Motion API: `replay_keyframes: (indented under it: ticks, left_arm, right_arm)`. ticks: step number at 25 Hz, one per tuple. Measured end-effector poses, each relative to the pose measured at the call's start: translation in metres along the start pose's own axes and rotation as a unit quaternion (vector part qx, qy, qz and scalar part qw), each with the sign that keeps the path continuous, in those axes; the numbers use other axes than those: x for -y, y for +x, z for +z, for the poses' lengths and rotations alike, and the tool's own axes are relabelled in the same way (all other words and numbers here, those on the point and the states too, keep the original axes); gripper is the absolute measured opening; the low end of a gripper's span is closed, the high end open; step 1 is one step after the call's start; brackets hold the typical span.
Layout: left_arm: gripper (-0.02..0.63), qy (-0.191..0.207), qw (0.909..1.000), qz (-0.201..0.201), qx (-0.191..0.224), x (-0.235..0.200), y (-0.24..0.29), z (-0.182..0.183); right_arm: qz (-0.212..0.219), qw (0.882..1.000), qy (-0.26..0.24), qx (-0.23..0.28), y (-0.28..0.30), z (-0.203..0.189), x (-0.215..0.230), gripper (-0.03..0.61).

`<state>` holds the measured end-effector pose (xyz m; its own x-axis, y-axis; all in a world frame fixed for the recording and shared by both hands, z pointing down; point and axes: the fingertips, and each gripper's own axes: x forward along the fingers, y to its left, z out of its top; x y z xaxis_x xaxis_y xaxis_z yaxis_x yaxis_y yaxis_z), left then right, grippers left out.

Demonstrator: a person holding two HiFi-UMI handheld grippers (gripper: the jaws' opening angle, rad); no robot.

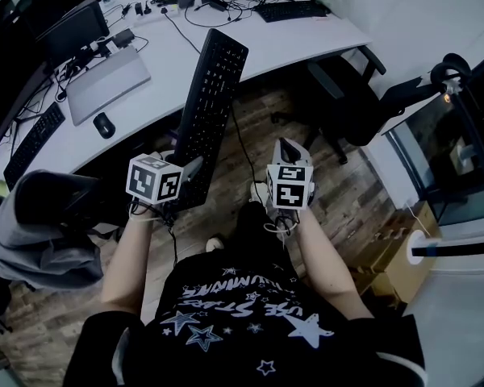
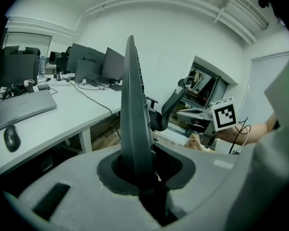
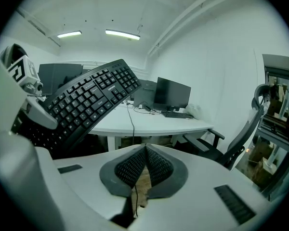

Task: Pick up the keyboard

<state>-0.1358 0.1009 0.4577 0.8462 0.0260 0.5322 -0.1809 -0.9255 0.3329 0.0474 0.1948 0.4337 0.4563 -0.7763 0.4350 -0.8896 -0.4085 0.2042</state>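
Observation:
A long black keyboard [image 1: 211,107] is off the desk, tilted up in the air over the wooden floor, and it is also in the right gripper view [image 3: 86,105]. My left gripper [image 1: 189,173] is shut on its near end. In the left gripper view the keyboard [image 2: 134,124] stands edge-on between the pads of my left gripper [image 2: 142,170]. My right gripper [image 1: 286,148] hangs to the right of the keyboard, apart from it. Its pads [image 3: 156,165] meet at the tip of my right gripper [image 3: 145,150]. A thin cable [image 3: 134,196] shows in the gap beneath them; whether it is pinched is unclear.
The white desk [image 1: 306,43] ahead carries a closed laptop [image 1: 109,79], a mouse [image 1: 103,124], two other keyboards [image 1: 32,139] [image 1: 290,10] and monitors. A black office chair [image 1: 347,107] stands right of the desk, a jacket-draped chair [image 1: 40,232] at left, cardboard boxes [image 1: 395,256] at right.

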Motion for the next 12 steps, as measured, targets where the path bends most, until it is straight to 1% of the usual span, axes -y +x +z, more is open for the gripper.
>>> replay_keyframes:
  ticks: [7,12]
  left_arm:
    - [0.087,-0.012,0.9998,-0.012,0.009,-0.0007,0.0001,0.0055]
    - [0.087,-0.021,0.9996,-0.021,0.006,-0.0018,0.0028,0.0070]
  right_arm:
    - [0.006,1.000,-0.007,0.008,0.0006,0.0049,-0.0056,0.006]
    - [0.005,1.000,-0.015,0.008,0.0016,0.0081,-0.0042,0.006]
